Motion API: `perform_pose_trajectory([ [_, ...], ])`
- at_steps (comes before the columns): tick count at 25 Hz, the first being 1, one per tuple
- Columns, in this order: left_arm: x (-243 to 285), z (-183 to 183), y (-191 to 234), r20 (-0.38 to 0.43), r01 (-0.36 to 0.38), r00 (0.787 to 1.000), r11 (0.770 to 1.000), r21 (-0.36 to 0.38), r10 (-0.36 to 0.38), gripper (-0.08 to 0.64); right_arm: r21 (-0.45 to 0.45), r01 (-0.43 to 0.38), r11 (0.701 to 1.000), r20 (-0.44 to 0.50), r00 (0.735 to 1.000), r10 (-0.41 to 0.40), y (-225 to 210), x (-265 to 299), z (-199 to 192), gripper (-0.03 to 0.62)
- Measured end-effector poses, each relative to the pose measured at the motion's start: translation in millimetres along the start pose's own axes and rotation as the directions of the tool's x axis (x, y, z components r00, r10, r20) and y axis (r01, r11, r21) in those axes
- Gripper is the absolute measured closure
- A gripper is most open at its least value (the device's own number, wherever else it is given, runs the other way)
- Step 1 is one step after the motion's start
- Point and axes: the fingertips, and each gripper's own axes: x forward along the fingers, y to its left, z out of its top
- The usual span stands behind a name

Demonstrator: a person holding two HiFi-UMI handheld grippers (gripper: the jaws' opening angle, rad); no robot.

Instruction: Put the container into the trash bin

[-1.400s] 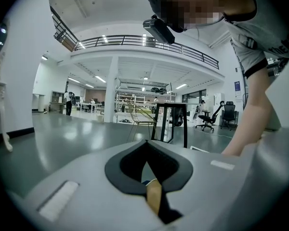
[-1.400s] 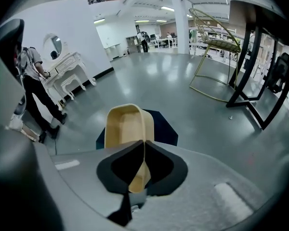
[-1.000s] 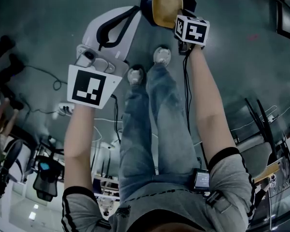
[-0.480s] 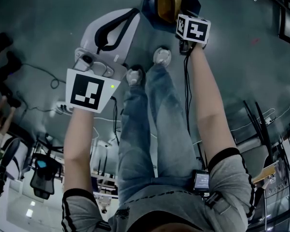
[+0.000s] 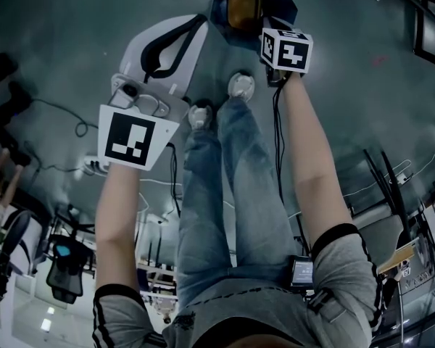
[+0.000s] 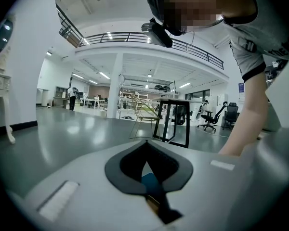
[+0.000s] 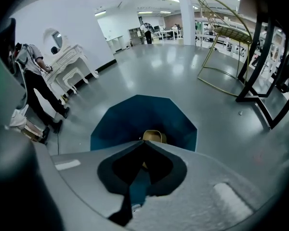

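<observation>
container (image 7: 153, 135) in trash bin (image 7: 119, 125) (blue)

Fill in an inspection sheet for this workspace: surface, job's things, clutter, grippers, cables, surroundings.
Surface: glossy grey floor.
Job's things: the tan container lies inside the blue trash bin.
Clutter: a power strip on the floor.
Grippers: left gripper has its tips together and is empty; right gripper has its tips together above the bin, with the container past them.
Cables: a floor cable loops at the left; a forearm cable runs along the right arm.
Surroundings: a white dressing table with a person beside it, and a gold wire chair.
</observation>
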Motion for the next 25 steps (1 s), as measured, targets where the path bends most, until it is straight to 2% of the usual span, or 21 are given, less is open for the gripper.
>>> perform_pose_trajectory([
  [13, -8, 14, -17, 0.025, 0.055, 0.998, 0.998, 0.035, -0.056, 0.541, -0.055, -0.037, 0.998, 0.167, 0.985, 0.046, 26, -58, 12, 0.591],
  [17, -10, 21, -24, 0.029, 0.08, 0.996, 0.996, 0.046, -0.081, 0.541, -0.026, -0.055, 0.998, 0.238, 0.97, 0.059, 35, -86, 16, 0.591],
  [25, -18, 37, -44, 0.05, 0.116, 0.992, 0.992, 0.054, -0.119, 0.541, -0.036, -0.089, 0.995, 0.348, 0.933, 0.096, 55, -147, 21, 0.591],
])
